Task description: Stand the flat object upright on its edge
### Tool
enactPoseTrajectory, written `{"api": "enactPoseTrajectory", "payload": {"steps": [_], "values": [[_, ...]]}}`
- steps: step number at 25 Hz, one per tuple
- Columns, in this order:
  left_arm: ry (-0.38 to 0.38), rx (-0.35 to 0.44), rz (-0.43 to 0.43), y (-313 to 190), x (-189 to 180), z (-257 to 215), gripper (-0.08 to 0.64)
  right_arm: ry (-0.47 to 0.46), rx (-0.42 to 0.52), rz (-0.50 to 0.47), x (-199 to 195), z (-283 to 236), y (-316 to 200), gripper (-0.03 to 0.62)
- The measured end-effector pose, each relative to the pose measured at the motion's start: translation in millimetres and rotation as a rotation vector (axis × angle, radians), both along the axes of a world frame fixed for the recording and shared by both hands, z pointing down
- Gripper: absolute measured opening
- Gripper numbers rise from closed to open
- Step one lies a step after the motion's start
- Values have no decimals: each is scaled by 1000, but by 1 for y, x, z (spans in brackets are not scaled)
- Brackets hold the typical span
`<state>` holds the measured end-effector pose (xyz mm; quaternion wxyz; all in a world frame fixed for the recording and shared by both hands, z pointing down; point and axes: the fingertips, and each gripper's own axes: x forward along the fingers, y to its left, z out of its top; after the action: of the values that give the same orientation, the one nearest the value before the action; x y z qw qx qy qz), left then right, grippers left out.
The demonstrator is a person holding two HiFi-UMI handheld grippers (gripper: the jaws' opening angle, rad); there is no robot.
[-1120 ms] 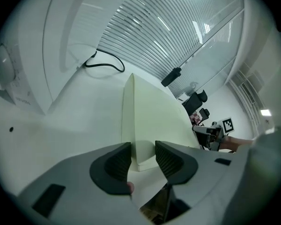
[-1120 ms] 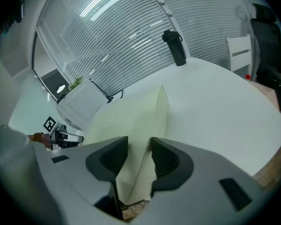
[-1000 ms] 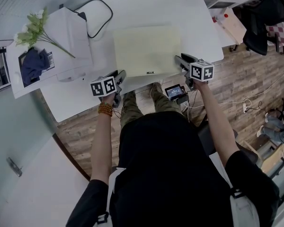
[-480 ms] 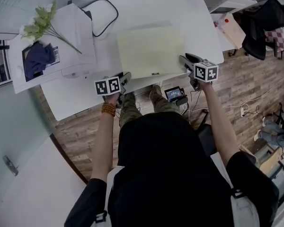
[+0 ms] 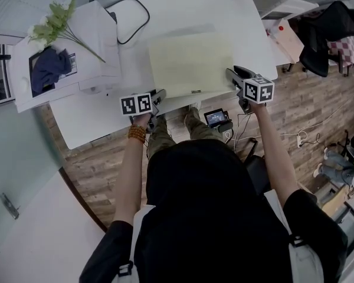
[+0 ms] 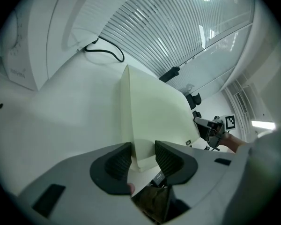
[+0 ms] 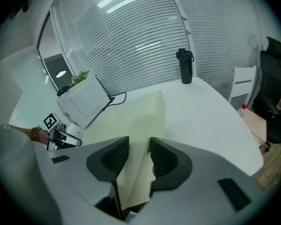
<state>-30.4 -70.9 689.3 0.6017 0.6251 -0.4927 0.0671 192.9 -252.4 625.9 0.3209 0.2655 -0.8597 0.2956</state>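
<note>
White curved worktop [image 5: 183,10], a white boxy machine [image 5: 94,37] at its far left. On its near half lies the pale yellow flat rectangular board [image 5: 192,63], thick as a foam pad, its near edge along the worktop's near rim; whether that edge is off the surface cannot be told. The left claw [image 5: 158,94] is at the board's near left corner and, in the left gripper view, clenched [image 6: 143,146] on that corner, a pad against each face. The right claw [image 5: 231,74] is at the near right corner; its jaws have just been closing and, in the right gripper view, grasp [image 7: 138,142] the board's edge between them. Step in hand, by judgement: the two-corner grip is made and tilting is about to start. The next move calls for raising both claws evenly, so that the board pivots on its far edge; the grip must be held firm until the board balances, since uneven lifting could twist or topple it.
</note>
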Motion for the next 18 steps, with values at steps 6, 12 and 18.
{"api": "enactPoseTrajectory", "payload": {"steps": [6,12,18], "values": [[24,11,-14,-1,2,1,164,23,38,-13,-4,-14,-2,137],[68,16,-11,-3,6,0,164,45,81,-37,-9,-34,-5,135],[83,13,-21,-3,7,1,166,80,104,-47,-13,-46,-2,133]]}}
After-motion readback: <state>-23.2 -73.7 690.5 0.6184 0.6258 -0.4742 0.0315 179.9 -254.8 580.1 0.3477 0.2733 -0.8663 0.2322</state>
